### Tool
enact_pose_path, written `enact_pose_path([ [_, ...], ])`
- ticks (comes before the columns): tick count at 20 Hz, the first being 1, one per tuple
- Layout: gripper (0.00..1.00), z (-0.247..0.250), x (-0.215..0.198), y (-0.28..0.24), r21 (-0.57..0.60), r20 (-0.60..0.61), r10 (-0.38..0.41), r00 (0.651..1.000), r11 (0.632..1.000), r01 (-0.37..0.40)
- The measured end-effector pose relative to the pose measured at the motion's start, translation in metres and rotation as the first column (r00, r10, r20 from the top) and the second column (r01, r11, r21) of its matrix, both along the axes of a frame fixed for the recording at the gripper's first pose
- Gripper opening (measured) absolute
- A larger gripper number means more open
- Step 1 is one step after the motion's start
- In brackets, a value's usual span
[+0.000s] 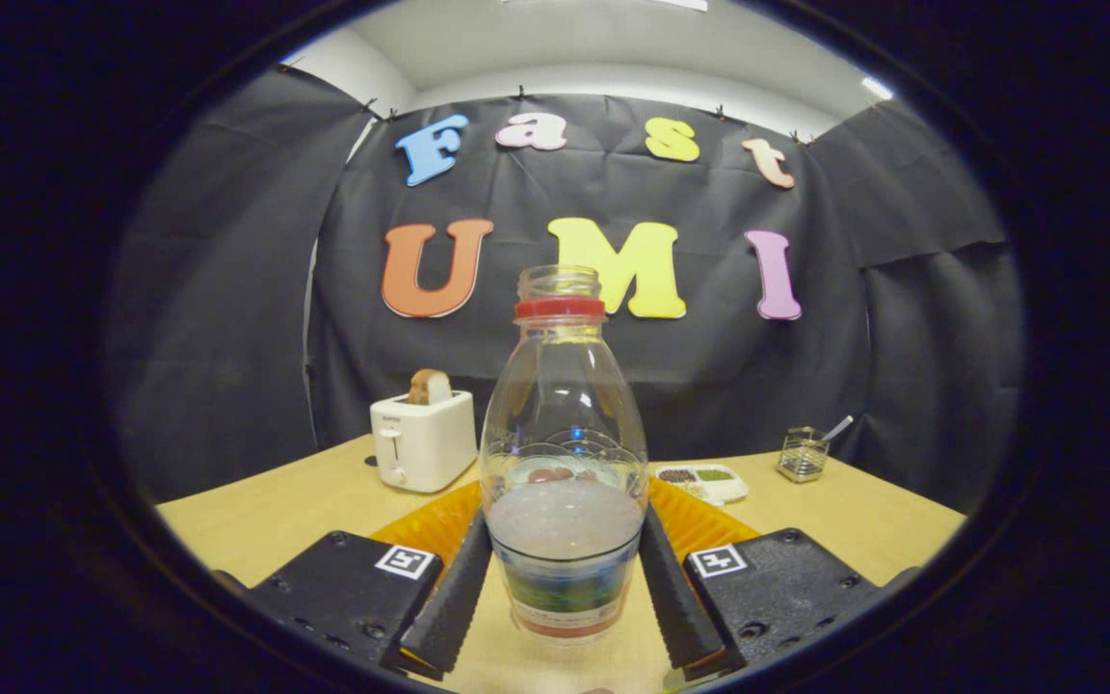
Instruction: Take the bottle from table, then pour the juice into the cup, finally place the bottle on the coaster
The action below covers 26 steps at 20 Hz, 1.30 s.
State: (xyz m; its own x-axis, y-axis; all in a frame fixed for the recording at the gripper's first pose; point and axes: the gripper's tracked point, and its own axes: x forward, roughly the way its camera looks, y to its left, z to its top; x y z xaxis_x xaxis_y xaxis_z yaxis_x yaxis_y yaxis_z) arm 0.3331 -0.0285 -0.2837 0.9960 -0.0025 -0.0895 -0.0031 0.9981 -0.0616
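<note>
With the uncapped bottle (563, 463) clamped by the hand-held gripper (565, 588), juice may be spilled if tilted early.

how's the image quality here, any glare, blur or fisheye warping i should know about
Gripper view: strong fisheye bending of the table edge and booth wall; small ceiling-light reflections on the clear bottle held between the gripper fingers; the bottle is sharp, the toaster and the wire holder slightly soft; lighting even, shadows faint.

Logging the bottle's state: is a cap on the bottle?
No: the bottle between the jaws has an open mouth above its red neck ring.
</note>
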Motion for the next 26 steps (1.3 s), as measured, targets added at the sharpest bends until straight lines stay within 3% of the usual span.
enact_pose_path([
  [5, 0.82, -0.030, 0.024, -0.001, 0.014, -0.027, -0.021, 0.999, 1.000, 0.021],
  [9, 0.82, -0.042, 0.038, 0.006, -0.033, -0.051, -0.021, 0.999, 0.999, 0.019],
  [13, 0.82, -0.057, 0.048, -0.004, -0.118, -0.074, -0.078, 0.994, 0.991, 0.069],
  [20, 0.84, -0.064, 0.049, -0.007, -0.029, -0.065, -0.080, 0.995, 0.997, 0.078],
  [22, 0.91, -0.064, 0.047, -0.007, -0.033, -0.078, -0.071, 0.994, 0.997, 0.068],
  [26, 0.94, -0.034, 0.036, -0.005, -0.019, -0.030, -0.058, 0.998, 0.998, 0.057],
])
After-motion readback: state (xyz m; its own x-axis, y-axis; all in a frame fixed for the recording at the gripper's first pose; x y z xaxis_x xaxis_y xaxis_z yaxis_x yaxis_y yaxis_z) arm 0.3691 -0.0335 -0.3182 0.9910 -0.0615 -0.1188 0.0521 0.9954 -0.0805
